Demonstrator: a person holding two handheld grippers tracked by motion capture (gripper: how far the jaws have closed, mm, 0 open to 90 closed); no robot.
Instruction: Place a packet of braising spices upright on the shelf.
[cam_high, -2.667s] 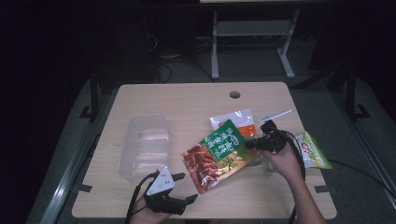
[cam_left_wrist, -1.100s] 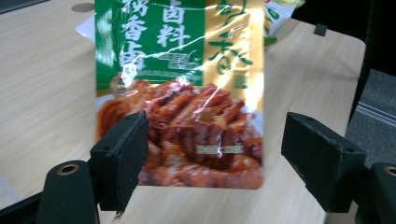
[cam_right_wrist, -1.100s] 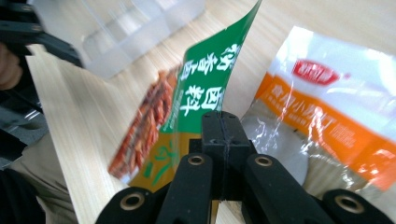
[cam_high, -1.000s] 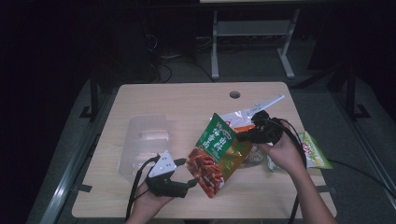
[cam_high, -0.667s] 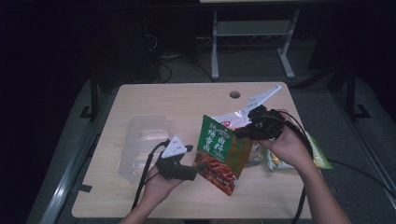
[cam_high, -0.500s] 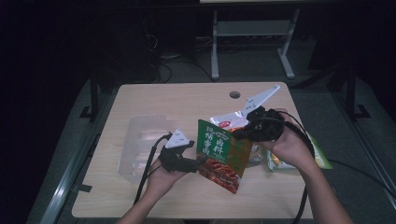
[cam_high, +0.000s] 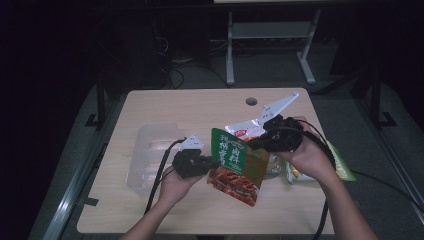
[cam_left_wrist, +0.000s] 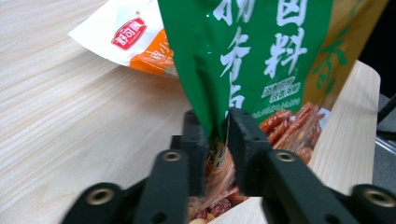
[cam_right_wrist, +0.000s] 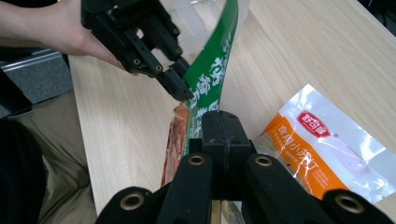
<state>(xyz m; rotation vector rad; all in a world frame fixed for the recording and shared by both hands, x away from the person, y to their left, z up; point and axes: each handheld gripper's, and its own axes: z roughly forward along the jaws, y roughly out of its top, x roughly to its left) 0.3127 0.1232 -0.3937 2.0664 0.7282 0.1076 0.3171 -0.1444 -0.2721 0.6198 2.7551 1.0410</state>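
The left claw (cam_left_wrist: 217, 128) has just been closing, and now its two black jaws pinch the left edge of the green and red snack bag (cam_high: 235, 165). The right claw (cam_right_wrist: 219, 126) is shut tight on the other edge of the same bag. So the bag hangs in the air between the two claws, a little above the table (cam_high: 200, 107).

Just past the right claw lies a white and orange packet (cam_right_wrist: 322, 140). Beside the left claw sits a clear plastic tray (cam_high: 150, 155).

The left claw seems to grab only a thin bit of the edge. If the hands pull apart too hard, the bag could slip out, or tear and spill.
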